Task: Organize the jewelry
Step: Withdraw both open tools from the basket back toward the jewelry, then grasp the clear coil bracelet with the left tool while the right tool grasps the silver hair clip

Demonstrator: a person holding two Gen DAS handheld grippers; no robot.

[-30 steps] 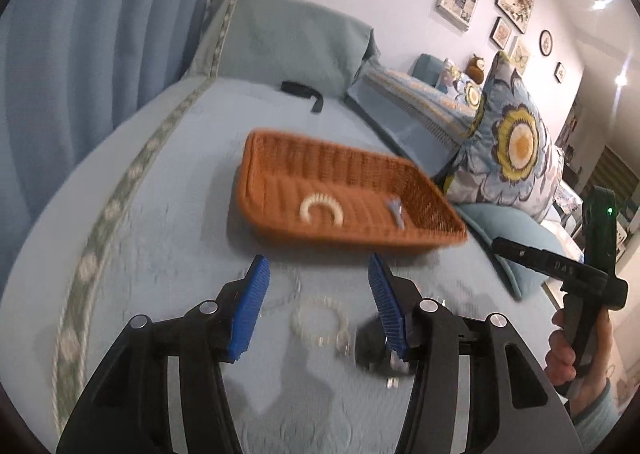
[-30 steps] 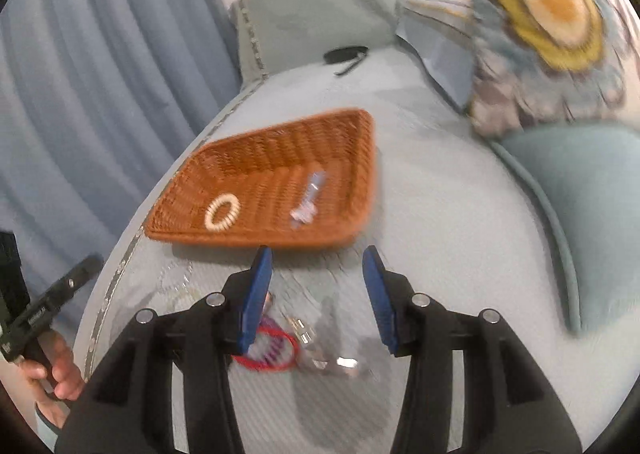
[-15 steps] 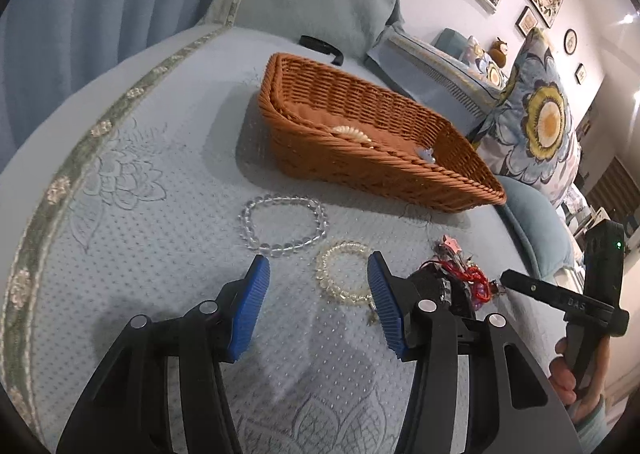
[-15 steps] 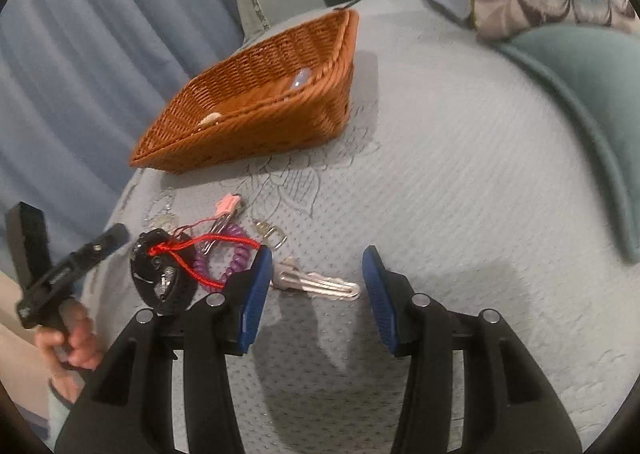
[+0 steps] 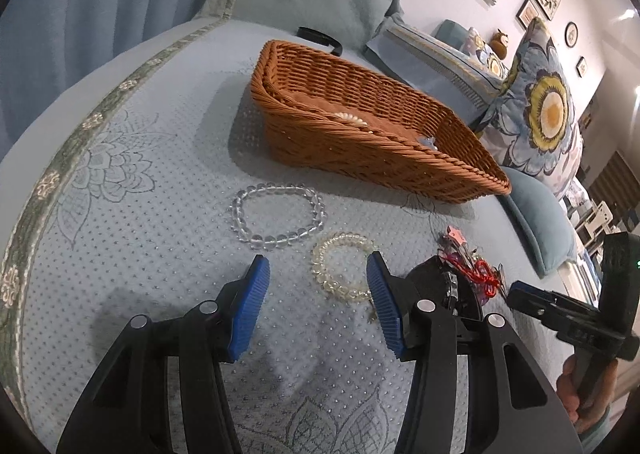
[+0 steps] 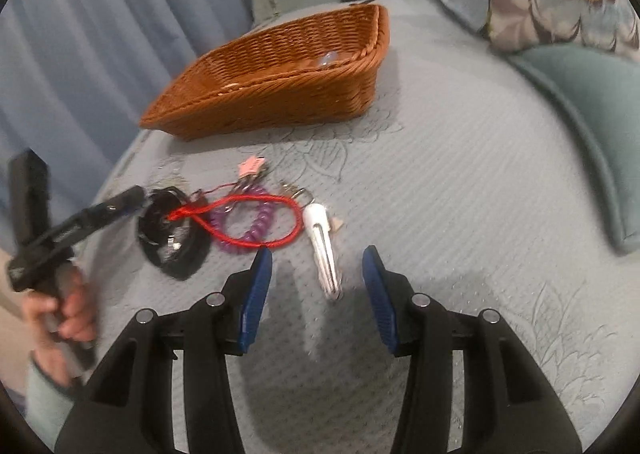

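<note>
A brown wicker basket (image 5: pixel 372 142) sits on the bed and holds a cream bead bracelet (image 5: pixel 352 119); it also shows in the right wrist view (image 6: pixel 280 94). A clear bead bracelet (image 5: pixel 276 216) and a pale yellow bead bracelet (image 5: pixel 340 268) lie in front of it. My left gripper (image 5: pixel 318 286) is open, low over the bed, with the yellow bracelet between its fingertips. My right gripper (image 6: pixel 316 278) is open around a silver hair clip (image 6: pixel 322 242). A red cord loop (image 6: pixel 256 218), a purple coil bracelet (image 6: pixel 256 224) and a black watch (image 6: pixel 168 230) lie to its left.
A floral cushion (image 5: pixel 548 110) and a teal pillow (image 6: pixel 592 114) lie to the right of the basket. A black object (image 5: pixel 320 38) rests near the headboard pillow. Blue curtains (image 6: pixel 100 34) hang on the left side. The other hand-held gripper (image 6: pixel 60 238) shows at the left edge.
Both grippers have dropped lower and closer to the bedspread. The left now frames the yellow bracelet and the right now frames the silver hair clip. Both stay open.
</note>
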